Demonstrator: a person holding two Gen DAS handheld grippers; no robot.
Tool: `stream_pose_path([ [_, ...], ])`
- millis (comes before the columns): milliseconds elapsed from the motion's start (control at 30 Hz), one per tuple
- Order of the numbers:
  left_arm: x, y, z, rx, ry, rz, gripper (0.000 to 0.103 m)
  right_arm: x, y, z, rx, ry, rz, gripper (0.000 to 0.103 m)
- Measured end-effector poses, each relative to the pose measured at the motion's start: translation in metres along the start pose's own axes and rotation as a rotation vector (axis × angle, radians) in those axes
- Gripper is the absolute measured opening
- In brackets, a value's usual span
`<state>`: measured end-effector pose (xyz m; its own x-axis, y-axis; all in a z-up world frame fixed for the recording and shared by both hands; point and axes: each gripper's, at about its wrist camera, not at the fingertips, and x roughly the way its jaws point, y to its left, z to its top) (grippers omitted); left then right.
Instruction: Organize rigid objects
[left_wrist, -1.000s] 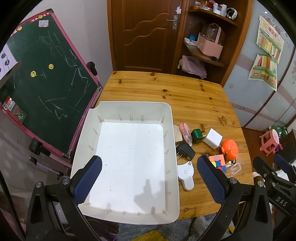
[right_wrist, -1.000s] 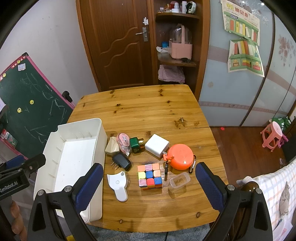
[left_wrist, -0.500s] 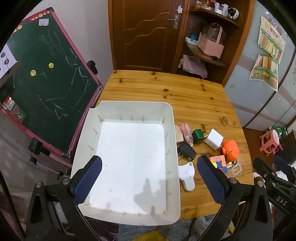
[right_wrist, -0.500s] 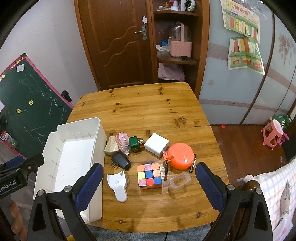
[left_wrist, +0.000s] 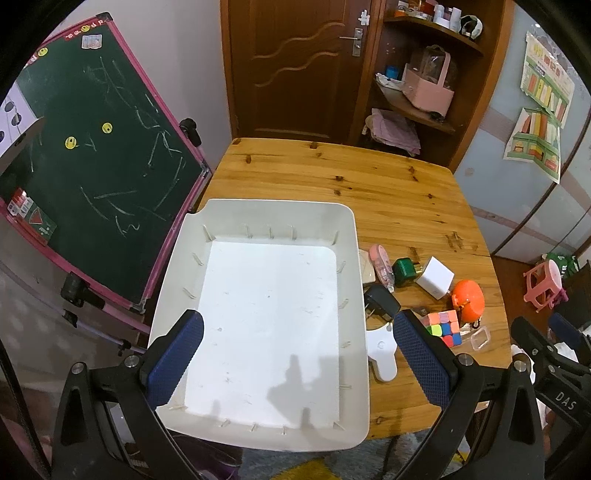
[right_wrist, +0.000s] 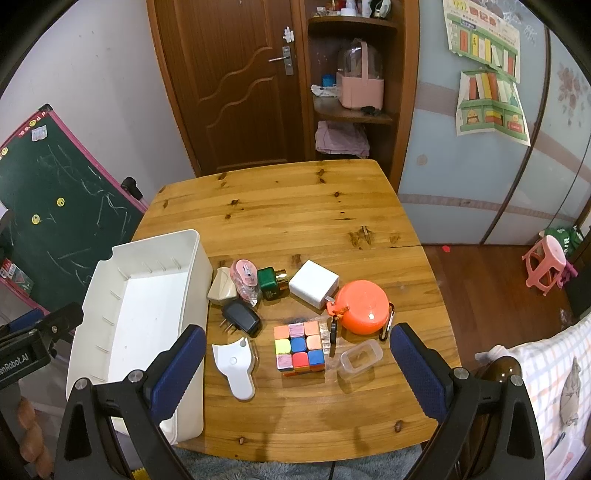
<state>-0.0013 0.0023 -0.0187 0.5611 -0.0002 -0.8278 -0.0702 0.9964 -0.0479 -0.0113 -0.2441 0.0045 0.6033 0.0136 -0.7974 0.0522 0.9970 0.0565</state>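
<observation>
Hovering above a wooden desk, the left gripper and right gripper both hang spread wide, holding nothing. A white bin sits at the desk's left edge. Just beside it lie a puzzle cube, orange round case, white charger, black plug, green plug, and clear small box.

White scoop partly behind left fingers.

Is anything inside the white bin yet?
No, the white bin shows only its bare floor, and the small objects like the puzzle cube sit on the table beside it.
</observation>
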Motion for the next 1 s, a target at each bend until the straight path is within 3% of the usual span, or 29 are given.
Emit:
stream_pose_path([
  [500,-0.004,0.015,0.009,0.003,-0.052,0.035,0.102,0.002,0.0,0.0,0.0,0.0,-0.001,0.1],
  [667,0.004,0.03,0.013,0.002,-0.022,0.02,0.102,0.002,-0.001,0.0,-0.001,-0.001,-0.002,0.1],
  [1000,0.026,0.073,0.005,-0.086,0.016,0.063,0.102,0.007,-0.008,0.004,0.008,0.001,-0.02,0.1],
])
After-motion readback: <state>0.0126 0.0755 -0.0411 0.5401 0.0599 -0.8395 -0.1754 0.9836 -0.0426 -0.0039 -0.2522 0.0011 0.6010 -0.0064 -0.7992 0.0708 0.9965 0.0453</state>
